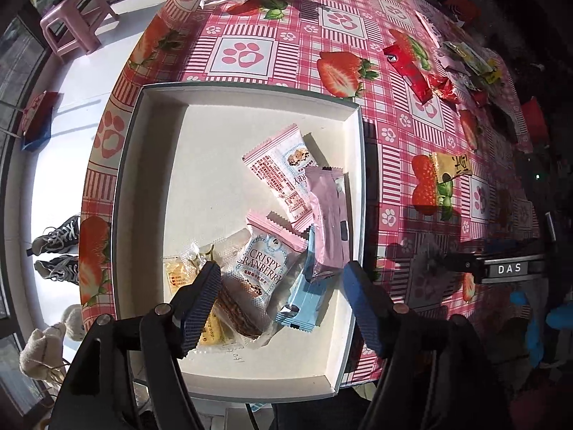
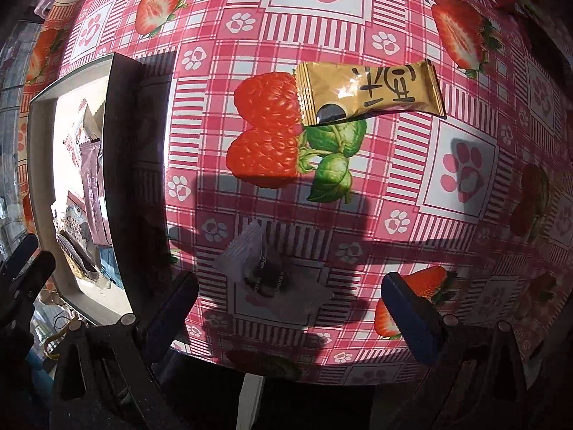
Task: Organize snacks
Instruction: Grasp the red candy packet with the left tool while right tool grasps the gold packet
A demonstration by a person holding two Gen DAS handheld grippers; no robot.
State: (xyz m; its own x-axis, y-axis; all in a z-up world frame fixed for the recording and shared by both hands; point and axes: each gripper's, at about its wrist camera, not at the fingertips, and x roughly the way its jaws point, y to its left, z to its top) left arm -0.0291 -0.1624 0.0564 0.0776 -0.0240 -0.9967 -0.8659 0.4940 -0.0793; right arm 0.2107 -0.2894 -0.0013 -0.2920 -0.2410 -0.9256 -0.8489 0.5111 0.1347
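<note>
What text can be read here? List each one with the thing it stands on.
"CRISPY CRANBERRY": blue-and-white snack packet in the white box.
"DAS": label on the right gripper, seen from the left wrist view.
Large black Chinese characters, upside down: gold packet on the tablecloth; I cannot read them surely.
Small red print and a QR code: pink-and-white packet; too small to read.
Print on the clear wrapper: blurred.

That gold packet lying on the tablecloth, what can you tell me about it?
The gold packet is a small shiny foil snack wrapper with crimped ends, dark characters and a dark round mark printed on it. It looks sealed and lies flat on the tablecloth, partly over a printed raspberry, outside the white box. Sunlight glints on it. Nothing grips it: the right gripper is open and short of it.
</note>
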